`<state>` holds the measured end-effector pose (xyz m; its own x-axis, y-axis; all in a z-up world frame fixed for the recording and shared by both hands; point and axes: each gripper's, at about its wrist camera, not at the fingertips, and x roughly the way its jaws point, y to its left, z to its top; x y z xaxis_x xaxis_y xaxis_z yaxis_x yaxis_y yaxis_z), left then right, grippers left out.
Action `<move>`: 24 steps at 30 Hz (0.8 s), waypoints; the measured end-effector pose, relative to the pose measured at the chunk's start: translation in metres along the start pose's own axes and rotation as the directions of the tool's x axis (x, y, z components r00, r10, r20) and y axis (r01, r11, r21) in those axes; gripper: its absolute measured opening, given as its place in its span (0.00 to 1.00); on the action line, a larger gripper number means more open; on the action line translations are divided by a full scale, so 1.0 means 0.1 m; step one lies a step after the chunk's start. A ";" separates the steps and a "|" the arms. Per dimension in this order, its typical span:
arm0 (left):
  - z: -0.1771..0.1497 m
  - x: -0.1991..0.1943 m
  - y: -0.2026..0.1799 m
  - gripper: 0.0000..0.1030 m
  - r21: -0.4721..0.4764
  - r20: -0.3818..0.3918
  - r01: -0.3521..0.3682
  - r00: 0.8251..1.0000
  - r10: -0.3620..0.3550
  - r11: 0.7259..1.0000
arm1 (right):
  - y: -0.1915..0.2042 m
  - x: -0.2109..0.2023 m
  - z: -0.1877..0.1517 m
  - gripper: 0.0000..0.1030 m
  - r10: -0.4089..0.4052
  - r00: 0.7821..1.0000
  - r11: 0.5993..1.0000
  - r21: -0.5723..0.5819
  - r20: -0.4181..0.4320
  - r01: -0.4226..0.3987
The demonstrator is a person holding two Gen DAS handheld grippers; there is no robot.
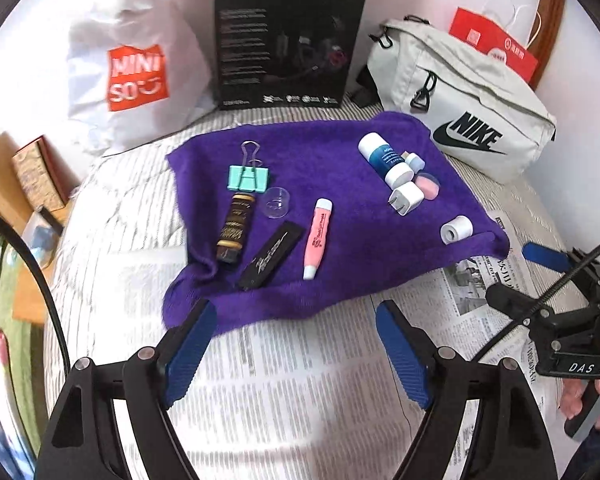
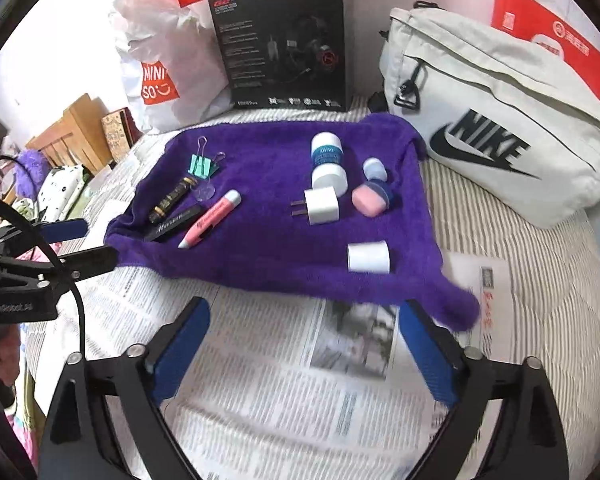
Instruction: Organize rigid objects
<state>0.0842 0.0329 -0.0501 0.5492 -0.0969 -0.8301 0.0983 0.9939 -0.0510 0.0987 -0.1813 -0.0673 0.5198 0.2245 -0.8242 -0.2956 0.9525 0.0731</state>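
Left wrist view: we find both the left gripper (image 1: 296, 348) and right gripper (image 2: 304, 348) spread, empty, near the purple towel (image 1: 324, 208); on it lies a white bottle (image 1: 384, 160).

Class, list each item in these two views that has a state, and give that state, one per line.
left gripper: open, holding nothing
right gripper: open, holding nothing
binder clip: lying flat
pink pen: capped, lying down
white charger plug: unplugged
Nike bag: zipped shut
purple towel: spread out

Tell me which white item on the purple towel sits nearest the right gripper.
The small white cylinder, lying alone near the purple towel's front edge; the white charger plug and blue-labelled bottle sit farther back.
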 end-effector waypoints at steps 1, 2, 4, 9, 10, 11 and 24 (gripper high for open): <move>-0.03 -0.05 0.00 0.79 -0.006 0.000 -0.007 1.000 0.007 1.000 | 0.01 -0.03 -0.02 0.94 -0.009 1.000 1.000 0.006 -0.007 0.010; -0.06 -0.09 -0.01 0.79 -0.008 0.001 -0.012 1.000 0.012 1.000 | 0.03 -0.06 -0.04 0.94 -0.018 1.000 1.000 0.015 -0.011 0.018; -0.10 -0.19 -0.03 0.79 -0.025 0.012 -0.031 0.999 0.031 0.999 | 0.05 -0.14 -0.10 0.96 -0.028 1.000 0.999 0.040 -0.014 0.029; -0.19 -0.41 -0.11 0.85 -0.039 0.037 -0.041 0.998 0.042 0.998 | 0.09 -0.32 -0.20 1.00 -0.052 0.998 0.996 0.074 -0.033 0.055; -0.20 -0.44 -0.12 0.85 -0.041 0.039 -0.040 0.998 0.041 0.998 | 0.09 -0.36 -0.22 1.00 -0.062 0.997 0.995 0.078 -0.036 0.065; -0.22 -0.47 -0.14 0.85 -0.045 0.042 -0.036 0.998 0.038 0.998 | 0.09 -0.42 -0.23 1.00 -0.076 0.996 0.993 0.085 -0.036 0.079; -0.41 -0.77 -0.20 0.89 -0.042 0.063 -0.033 0.997 0.036 0.999 | 0.11 -0.88 -0.28 1.00 -0.137 0.990 0.987 0.088 0.013 0.136</move>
<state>0.0057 0.0227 -0.0083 0.6036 -0.0642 -0.7947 0.0451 0.9979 -0.0463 0.0269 -0.1960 -0.0100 0.5656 0.0942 -0.8193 -0.1502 0.9886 0.0099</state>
